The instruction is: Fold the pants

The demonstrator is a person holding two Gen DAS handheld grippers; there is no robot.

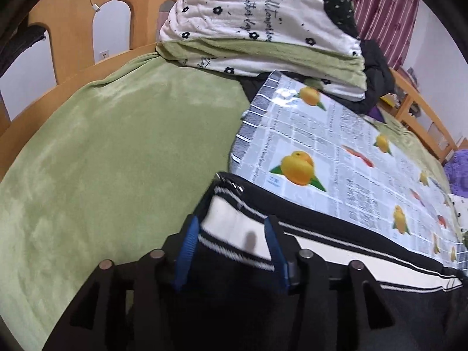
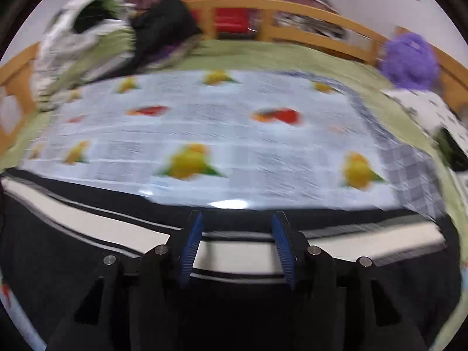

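Observation:
Black pants (image 1: 310, 219) with a broad white side stripe lie along the near edge of a glossy fruit-print mat (image 1: 336, 146) on the bed. Their end, with a metal fastener, pokes past the mat's left corner. My left gripper (image 1: 232, 222) stands open over that end, its blue pads apart on either side of the white stripe and not pressing it. In the blurred right wrist view the pants (image 2: 87, 225) run across the frame in front of the mat (image 2: 234, 134). My right gripper (image 2: 237, 216) is open above the stripe, with nothing pinched.
A green bed cover (image 1: 117, 146) spreads to the left of the mat. A folded white and green quilt (image 1: 263, 29) and dark clothes (image 2: 166, 20) are piled at the far side. A wooden bed rail (image 2: 292, 8) rings the bed, with a purple plush (image 2: 409, 58) at the far right.

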